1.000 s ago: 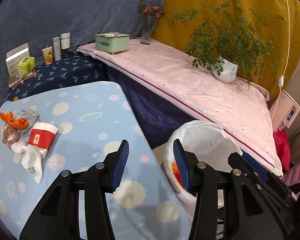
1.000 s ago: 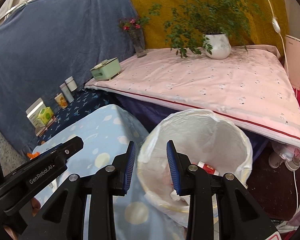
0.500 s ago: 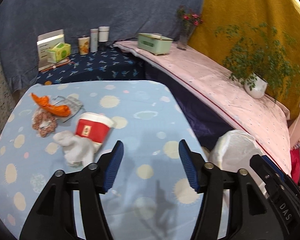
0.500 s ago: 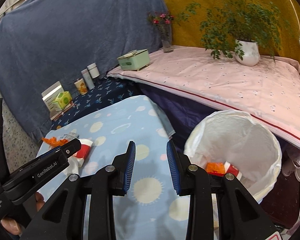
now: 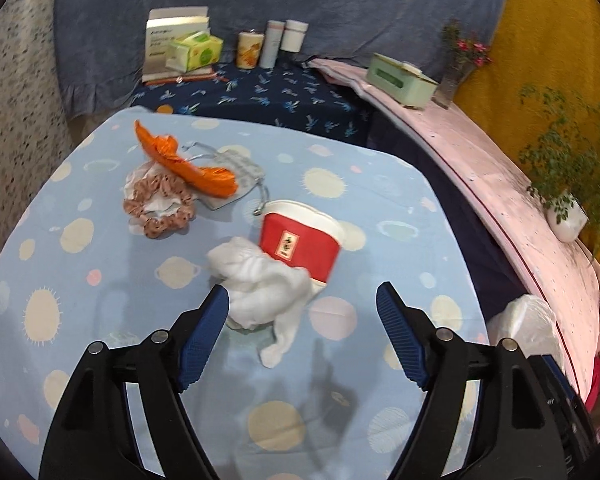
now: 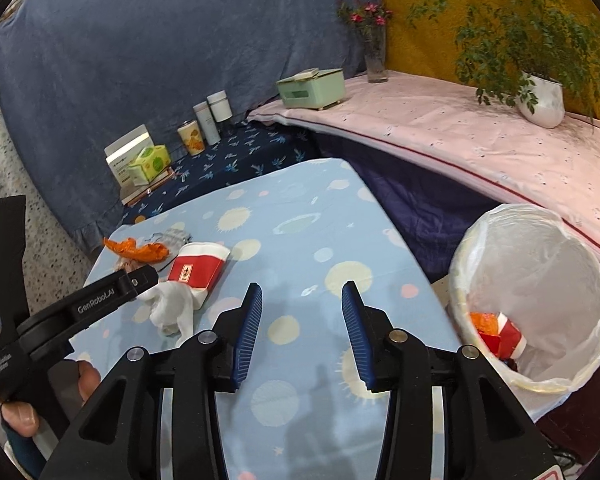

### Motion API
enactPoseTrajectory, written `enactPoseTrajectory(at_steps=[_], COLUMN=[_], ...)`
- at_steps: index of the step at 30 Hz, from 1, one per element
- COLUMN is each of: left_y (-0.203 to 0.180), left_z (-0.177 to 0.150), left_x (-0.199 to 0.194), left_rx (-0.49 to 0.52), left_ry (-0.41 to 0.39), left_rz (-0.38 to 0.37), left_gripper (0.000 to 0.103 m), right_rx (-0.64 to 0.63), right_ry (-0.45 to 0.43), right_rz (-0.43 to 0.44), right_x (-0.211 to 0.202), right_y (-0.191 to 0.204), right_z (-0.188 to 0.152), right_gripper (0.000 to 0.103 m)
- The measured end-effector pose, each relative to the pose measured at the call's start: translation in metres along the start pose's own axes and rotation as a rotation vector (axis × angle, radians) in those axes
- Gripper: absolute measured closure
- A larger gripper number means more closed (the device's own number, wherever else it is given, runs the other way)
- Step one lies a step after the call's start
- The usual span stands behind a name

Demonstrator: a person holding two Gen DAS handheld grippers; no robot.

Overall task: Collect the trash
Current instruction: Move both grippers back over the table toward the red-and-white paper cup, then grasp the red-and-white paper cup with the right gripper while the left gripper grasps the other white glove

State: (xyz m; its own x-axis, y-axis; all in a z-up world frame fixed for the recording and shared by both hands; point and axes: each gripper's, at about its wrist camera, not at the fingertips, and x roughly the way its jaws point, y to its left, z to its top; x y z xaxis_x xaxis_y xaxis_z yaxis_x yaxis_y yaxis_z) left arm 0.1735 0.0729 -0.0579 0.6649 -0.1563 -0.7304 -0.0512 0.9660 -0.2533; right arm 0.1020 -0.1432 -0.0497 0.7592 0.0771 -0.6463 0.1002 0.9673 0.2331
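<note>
Left hand pose: the left gripper (image 5: 302, 332) tilts down over the blue spotted tablecloth (image 5: 100, 320); in the right view a hand (image 6: 48, 392) grips its handle.
Right hand pose: the right gripper (image 6: 302, 330) angles down over bare cloth, beside the lined trash bin (image 6: 540, 292).
Trash: a crumpled white tissue (image 5: 264, 284) touches a tipped red paper cup (image 5: 300, 240); an orange wrapper (image 5: 188, 164) lies beyond, over a grey pouch (image 5: 236, 172), beside a pink scrunchie (image 5: 160, 208).
Bin contents: red and orange scraps (image 6: 496, 332).
Left jaws: wide and opening, empty, the tissue just ahead.
Right jaws: partly apart, opening, holding nothing.
</note>
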Motion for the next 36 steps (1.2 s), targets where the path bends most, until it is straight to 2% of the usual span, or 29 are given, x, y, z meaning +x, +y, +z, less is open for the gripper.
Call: enactPoseTrajectory(at_steps=[7, 8, 9, 13, 16, 17, 21, 31, 36], left_y=[0.035, 0.041, 0.045, 0.054, 0.061, 0.064, 0.076, 0.1, 0.106], left_z=[0.013, 0.014, 0.015, 0.013, 0.011, 0.011, 0.006, 0.003, 0.006], left_x=[0.035, 0.039, 0.043, 0.051, 0.051, 0.051, 0.044, 0.033, 0.034], left_rx=[-0.136, -0.152, -0.165, -0.156, -0.153, -0.151, -0.134, -0.079, -0.075], left_ry=[0.072, 0.078, 0.09, 0.113, 0.121, 0.122, 0.113, 0.085, 0.079], left_rz=[0.012, 0.01, -0.001, -0.029, -0.05, -0.055, -0.061, -0.002, -0.007], left_gripper=[0.031, 0.034, 0.041, 0.059, 0.078, 0.088, 0.1, 0.101, 0.101], right_rx=[-0.033, -0.035, -0.037, -0.05, -0.051, -0.051, -0.062, -0.083, 0.01], right_ry=[0.049, 0.055, 0.061, 0.088, 0.112, 0.122, 0.148, 0.17, 0.205], right_rz=[0.013, 0.015, 0.018, 0.033, 0.054, 0.064, 0.088, 0.11, 0.124], right_x=[0.031, 0.035, 0.04, 0.06, 0.075, 0.082, 0.1, 0.132, 0.154], right_y=[0.024, 0.026, 0.029, 0.043, 0.053, 0.058, 0.076, 0.106, 0.096], right_z=[-0.003, -0.002, -0.002, -0.001, -0.001, -0.001, -0.003, -0.001, 0.007], right_gripper=[0.062, 0.062, 0.062, 0.062, 0.062, 0.062, 0.062, 0.062, 0.062])
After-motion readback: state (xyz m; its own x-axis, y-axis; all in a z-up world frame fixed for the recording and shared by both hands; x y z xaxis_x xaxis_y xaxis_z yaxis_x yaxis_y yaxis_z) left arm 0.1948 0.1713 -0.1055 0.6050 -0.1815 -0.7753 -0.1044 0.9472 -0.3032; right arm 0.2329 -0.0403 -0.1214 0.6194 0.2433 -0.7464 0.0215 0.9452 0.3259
